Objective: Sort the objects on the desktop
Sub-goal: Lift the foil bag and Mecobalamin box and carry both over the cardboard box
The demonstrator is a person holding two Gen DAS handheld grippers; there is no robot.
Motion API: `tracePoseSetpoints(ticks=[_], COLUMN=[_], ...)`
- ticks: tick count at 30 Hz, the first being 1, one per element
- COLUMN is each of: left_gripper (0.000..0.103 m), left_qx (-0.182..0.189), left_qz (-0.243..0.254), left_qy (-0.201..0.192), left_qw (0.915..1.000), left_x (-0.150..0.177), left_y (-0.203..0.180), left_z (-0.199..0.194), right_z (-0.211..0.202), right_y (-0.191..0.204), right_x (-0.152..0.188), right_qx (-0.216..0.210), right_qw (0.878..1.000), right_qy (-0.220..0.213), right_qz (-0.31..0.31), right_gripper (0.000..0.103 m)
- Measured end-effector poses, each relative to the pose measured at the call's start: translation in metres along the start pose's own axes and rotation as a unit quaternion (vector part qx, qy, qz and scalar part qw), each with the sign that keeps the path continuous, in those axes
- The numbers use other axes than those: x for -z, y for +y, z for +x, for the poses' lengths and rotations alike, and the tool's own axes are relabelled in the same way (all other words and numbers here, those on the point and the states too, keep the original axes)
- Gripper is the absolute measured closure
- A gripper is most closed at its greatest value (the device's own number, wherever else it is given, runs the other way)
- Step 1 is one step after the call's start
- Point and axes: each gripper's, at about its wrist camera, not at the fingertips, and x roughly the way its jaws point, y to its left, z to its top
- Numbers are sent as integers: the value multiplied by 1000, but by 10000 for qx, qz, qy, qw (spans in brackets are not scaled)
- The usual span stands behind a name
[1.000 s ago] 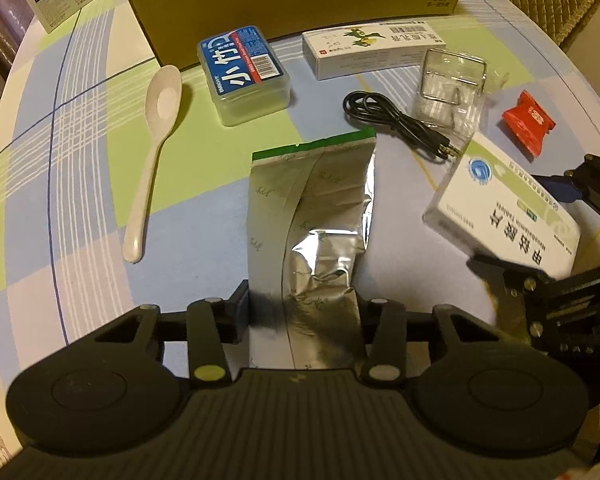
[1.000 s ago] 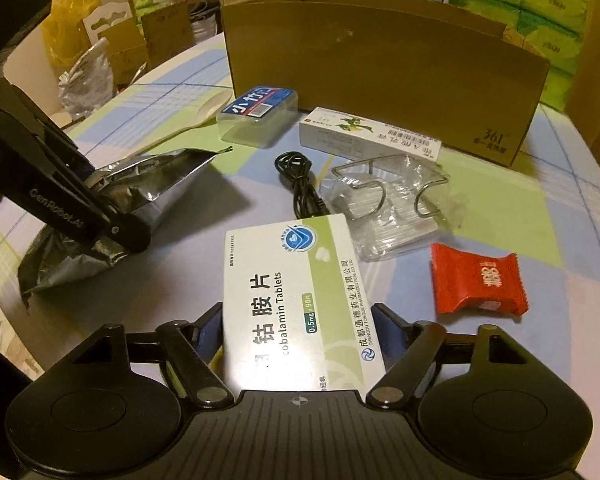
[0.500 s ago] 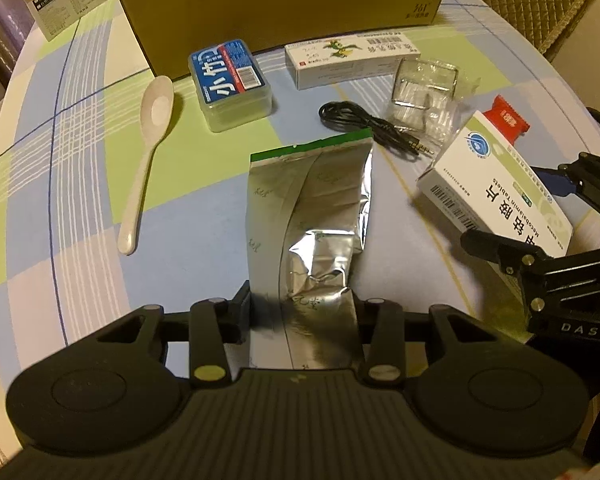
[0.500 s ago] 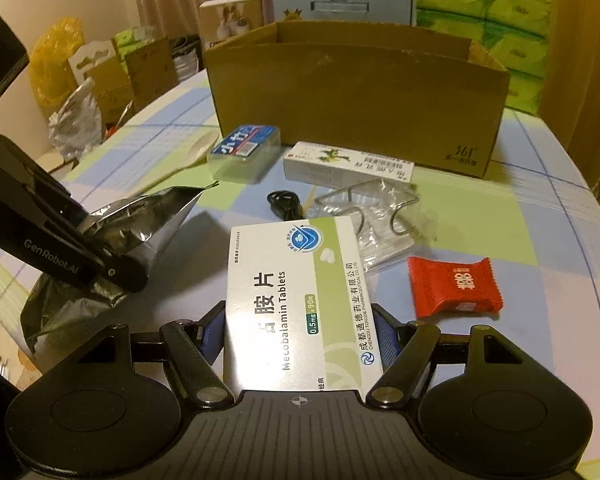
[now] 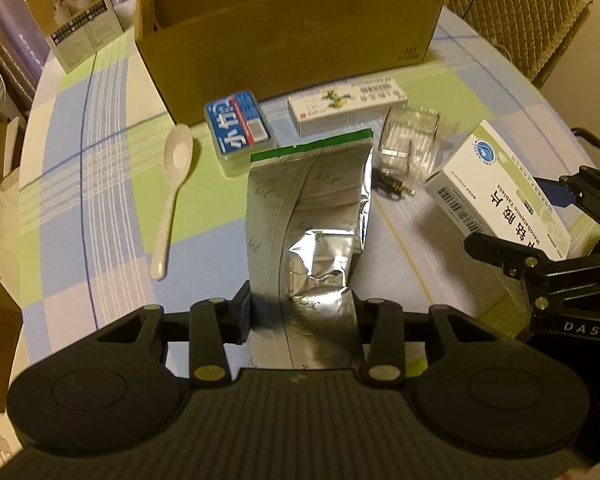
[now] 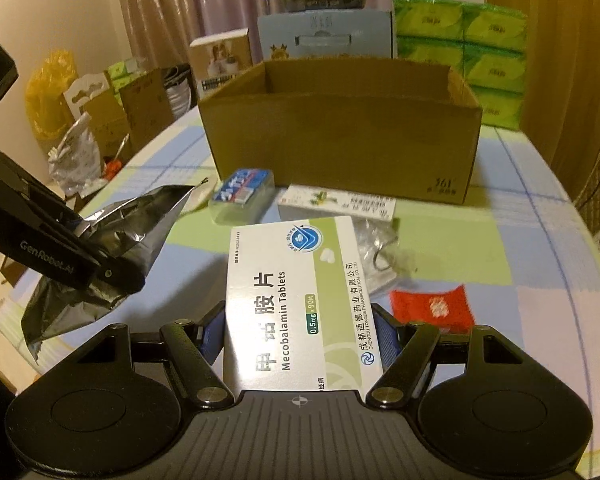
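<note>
My left gripper [image 5: 300,312] is shut on a silver foil pouch [image 5: 312,216] with a green top edge, held above the table. The same pouch [image 6: 116,240] shows at the left of the right wrist view, pinched by the left gripper [image 6: 100,264]. My right gripper [image 6: 300,332] is shut on a white and green Mecobalamin tablet box [image 6: 296,300], lifted off the table; the box [image 5: 500,192] also appears at the right of the left wrist view. An open cardboard box [image 6: 340,128] stands ahead at the back of the table.
On the checked tablecloth lie a white spoon [image 5: 172,192], a blue-lidded plastic case [image 5: 240,128], a long white medicine carton [image 5: 348,104], a clear plastic holder [image 5: 412,144], a black cable plug [image 5: 396,188] and a red sachet [image 6: 432,308]. Green tissue packs [image 6: 460,60] stand behind.
Both grippers have risen and moved toward the cardboard box, carrying the pouch and the tablet box. The open top of the cardboard box has come into view.
</note>
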Motion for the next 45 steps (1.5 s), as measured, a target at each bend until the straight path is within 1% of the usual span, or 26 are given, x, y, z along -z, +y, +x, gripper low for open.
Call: tracePoseSetpoints(ticks=[6, 16, 22, 26, 34, 41, 45], left_gripper=[67, 67, 67, 67, 67, 67, 67], left_qx=[23, 28, 32, 13, 35, 69, 19], left_qz=[11, 18, 11, 42, -83, -220, -257], left_qy=[-187, -449, -562, -608, -711, -781, -792], left_qw=[9998, 9990, 9984, 9981, 9974, 9967, 9965], left_x=[-10, -37, -62, -84, -139, -193, -220], left_y=[-5, -4, 3, 8, 28, 44, 55], left_z=[-22, -47, -58, -63, -58, -36, -22], right_z=[-19, -32, -29, -25, -1, 37, 60], right_y=[-3, -8, -20, -28, -47, -63, -73], right_x=[-25, -70, -97, -117, -164, -200, -219], right_qx=[40, 58, 131, 194, 245, 246, 276], right_qw=[9997, 9990, 9984, 9979, 9977, 9979, 9979], right_qy=[-217, -409, -521, -577, -608, -558, -534], right_qz=[80, 161, 196, 202, 174, 205, 248], right_gripper=[34, 34, 34, 34, 34, 34, 34])
